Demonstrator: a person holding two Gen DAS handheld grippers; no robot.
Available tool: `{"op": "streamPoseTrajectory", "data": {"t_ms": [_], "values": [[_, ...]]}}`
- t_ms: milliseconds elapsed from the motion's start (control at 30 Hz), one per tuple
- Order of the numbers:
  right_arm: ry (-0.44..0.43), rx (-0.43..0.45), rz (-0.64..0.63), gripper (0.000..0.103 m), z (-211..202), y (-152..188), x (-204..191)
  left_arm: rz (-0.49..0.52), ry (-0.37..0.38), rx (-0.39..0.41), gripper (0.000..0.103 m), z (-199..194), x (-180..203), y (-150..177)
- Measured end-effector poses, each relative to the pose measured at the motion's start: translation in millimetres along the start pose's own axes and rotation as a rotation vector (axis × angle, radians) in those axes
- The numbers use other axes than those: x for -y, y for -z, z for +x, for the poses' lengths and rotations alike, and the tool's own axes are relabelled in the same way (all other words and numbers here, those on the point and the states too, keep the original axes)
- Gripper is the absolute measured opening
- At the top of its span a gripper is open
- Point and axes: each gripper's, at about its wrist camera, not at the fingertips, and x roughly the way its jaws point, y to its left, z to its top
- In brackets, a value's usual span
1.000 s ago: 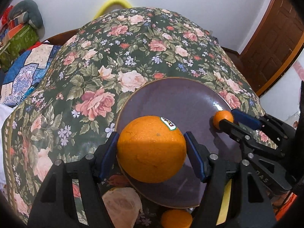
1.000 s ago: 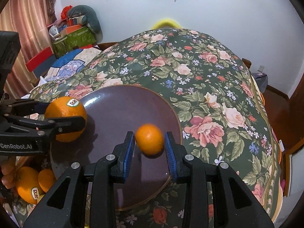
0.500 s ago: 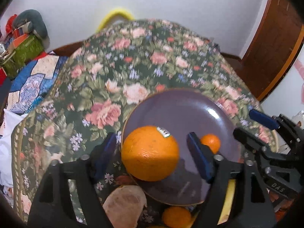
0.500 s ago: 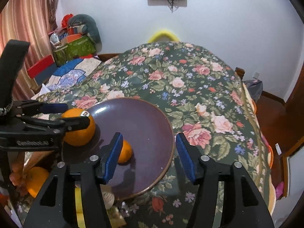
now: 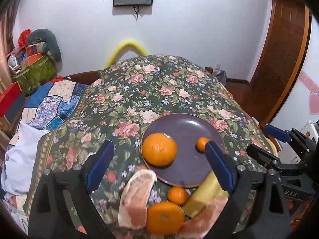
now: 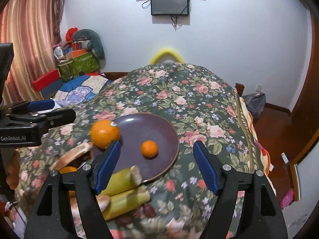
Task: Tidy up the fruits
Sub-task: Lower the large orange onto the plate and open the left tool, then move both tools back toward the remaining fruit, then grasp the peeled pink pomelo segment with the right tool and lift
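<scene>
A large orange (image 5: 159, 149) (image 6: 105, 133) lies at the left rim of the dark purple plate (image 5: 185, 125) (image 6: 159, 127), and a small tangerine (image 5: 202, 143) (image 6: 149, 148) lies on the plate's right part. My left gripper (image 5: 159, 165) is open and empty, above and behind the plate. My right gripper (image 6: 156, 165) is open and empty, raised over the plate's near edge; it also shows in the left wrist view (image 5: 267, 141). Another orange (image 5: 165, 218), a tangerine (image 5: 177, 195) and pale green stalk pieces (image 6: 127, 195) lie off the plate, near me.
The table has a floral cloth (image 6: 199, 99). A pinkish cut fruit piece (image 5: 137, 197) lies beside the near oranges. Dark small fruits (image 6: 147, 211) lie by the stalks. A bed with a patchwork quilt (image 5: 49, 103) is at the left. The table edge drops off at the right.
Both grippers opened, left the large orange and the tangerine on the plate, and pulled back and up. More of the room and the near fruits now show.
</scene>
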Motion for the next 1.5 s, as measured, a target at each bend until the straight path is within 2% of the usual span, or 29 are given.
{"op": "streamPoseTrajectory", "data": {"t_ms": [100,333,467,700,967,1000,1100,1200,1300,1500], "values": [[-0.007,0.001,0.015,0.086,-11.2,6.7,-5.1,-0.007,-0.026,0.016,0.097,-18.6,-2.2,11.1],[0.006,-0.036,0.045,0.086,-20.3,26.4,-16.2,-0.014,-0.038,0.012,0.097,-41.5,-6.9,48.4],[0.056,-0.054,0.022,0.086,-22.9,39.1,-27.3,-0.011,-0.048,-0.012,0.097,-48.1,-11.6,70.1],[0.007,-0.112,0.046,0.086,-13.5,60.6,-46.7,-0.006,-0.058,-0.065,0.097,-49.6,-20.0,99.8],[-0.007,-0.165,0.063,0.085,4.6,72.6,-67.1,-0.087,-0.062,-0.106,0.097,-46.3,-48.5,121.7],[-0.017,-0.172,0.07,0.083,7.2,72.9,-67.9,-0.095,-0.064,-0.107,0.097,-45.9,-51.7,122.2],[-0.033,-0.197,0.089,0.07,13.3,74.7,-71.3,-0.114,-0.065,-0.11,0.097,-45.3,-59.8,124.6],[-0.049,-0.21,0.098,0.068,17.3,77.0,-74.6,-0.122,-0.065,-0.108,0.097,-45.8,-63.7,126.2],[-0.063,-0.212,0.082,0.058,19.0,78.8,-81.5,-0.12,-0.067,-0.108,0.097,-45.2,-64.4,127.3],[-0.049,-0.194,0.066,0.057,18.5,78.5,-85.1,-0.113,-0.06,-0.117,0.097,-40.9,-61.4,129.8]]}}
